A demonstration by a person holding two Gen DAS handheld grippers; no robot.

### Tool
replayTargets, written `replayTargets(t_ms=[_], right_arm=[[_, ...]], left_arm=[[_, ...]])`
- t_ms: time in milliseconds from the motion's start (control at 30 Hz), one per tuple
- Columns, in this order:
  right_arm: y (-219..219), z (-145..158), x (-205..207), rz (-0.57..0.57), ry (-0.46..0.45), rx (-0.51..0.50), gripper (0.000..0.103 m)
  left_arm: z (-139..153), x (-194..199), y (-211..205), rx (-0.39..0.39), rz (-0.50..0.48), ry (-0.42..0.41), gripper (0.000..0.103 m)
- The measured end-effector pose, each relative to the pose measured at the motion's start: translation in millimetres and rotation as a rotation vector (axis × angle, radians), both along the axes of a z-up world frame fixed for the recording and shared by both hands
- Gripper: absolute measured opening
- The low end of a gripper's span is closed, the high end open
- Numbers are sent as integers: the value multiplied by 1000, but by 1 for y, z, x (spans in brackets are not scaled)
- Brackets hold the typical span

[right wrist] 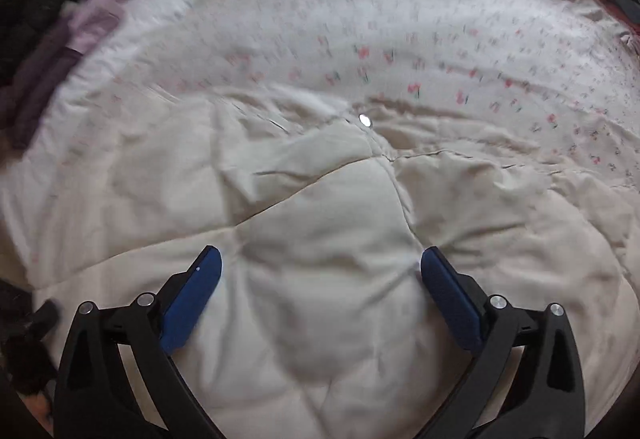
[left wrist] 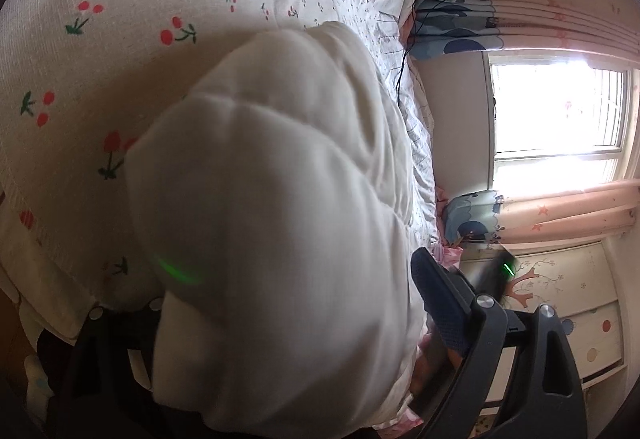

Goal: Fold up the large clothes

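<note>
cherry-print bed [left wrist: 100,51] behind a white padded garment [right wrist: 320,239], no readable writing; right hand-held gripper [right wrist: 320,267] spread above it, left hand-held gripper [left wrist: 280,299] spread around a bulging fold.

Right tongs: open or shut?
Open. The right tongs stand wide apart over the white padded garment; neither blue pad pinches fabric.

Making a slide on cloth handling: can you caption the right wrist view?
Right claw open, hovering over a puffy cream quilted garment on a cherry-print bedspread.
</note>
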State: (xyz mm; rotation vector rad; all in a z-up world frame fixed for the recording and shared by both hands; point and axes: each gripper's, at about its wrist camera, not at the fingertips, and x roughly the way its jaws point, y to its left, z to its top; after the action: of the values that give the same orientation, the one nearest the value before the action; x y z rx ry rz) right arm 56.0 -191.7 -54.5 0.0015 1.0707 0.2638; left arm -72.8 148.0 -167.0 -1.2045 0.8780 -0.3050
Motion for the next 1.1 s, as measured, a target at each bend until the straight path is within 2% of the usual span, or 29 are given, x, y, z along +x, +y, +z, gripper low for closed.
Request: replayTargets(t_ms=[67, 100, 133, 167, 200, 233, 300, 333, 400, 433, 500, 567, 667, 733, 800, 833, 867, 1000, 1033, 1100], right_arm=[[-11, 17, -37, -9, -90, -13, 97], [-15, 15, -53, -16, -106, -29, 97], [-14, 2, -61, -7, -69, -73, 97], [-6, -20, -65, 41, 7, -139, 97], [-1, -33, -72, 89, -9, -185, 97], [-3, -30, -75, 86, -19, -181, 97], [-11, -11, -78, 24, -19, -105, 97], [-14, 3, -86, 4, -70, -67, 97], [-14, 16, -100, -14, -135, -108, 97], [-14, 12, -105, -19, -125, -133, 97], [-6, -18, -103, 11, -15, -200, 97], [-7, -21, -107, 14, -34, -204, 97], [-8, 4, -120, -10, -112, -111, 97], [-3, 12, -124, 12, -154, -131, 97], [1, 0, -116, 30, -109, -121, 97], [5, -16, -112, 49, -50, -146, 97], [9, -24, -112, 61, -41, -159, 97], [-5, -5, -122, 18, -120, -60, 97], [-6, -4, -123, 16, -130, -74, 97], [-2, -19, -117, 52, -90, -124, 97]], left_arm=[[-2, -1, 2, -18, 6, -7, 87], [-3, -1, 2, -22, 10, -9, 87], [-3, -1, 2, -23, 13, -8, 87], [-3, -1, 2, -21, 14, -5, 87], [-2, 0, 1, -13, 14, 1, 87], [-1, 0, 0, -2, 11, 5, 87], [1, 0, 0, 9, -1, 0, 87], [1, 1, 0, 2, -2, -2, 87], [-1, 1, 2, -14, 1, -2, 87], [-1, 1, 2, -15, 4, -3, 87], [-1, 1, 2, -13, 10, -4, 87], [-1, 0, 2, -12, 7, -4, 87], [-2, -1, 4, -24, -8, -19, 87], [-3, -2, 4, -29, -2, -25, 87], [-2, -5, 3, -20, 2, -24, 87], [-3, -6, 3, -15, 4, -22, 87], [-2, -6, 4, -14, 6, -17, 87], [2, -4, 1, 4, 5, -8, 87], [3, -4, 0, 10, 7, -8, 86], [4, -5, -1, 24, 14, -11, 85]])
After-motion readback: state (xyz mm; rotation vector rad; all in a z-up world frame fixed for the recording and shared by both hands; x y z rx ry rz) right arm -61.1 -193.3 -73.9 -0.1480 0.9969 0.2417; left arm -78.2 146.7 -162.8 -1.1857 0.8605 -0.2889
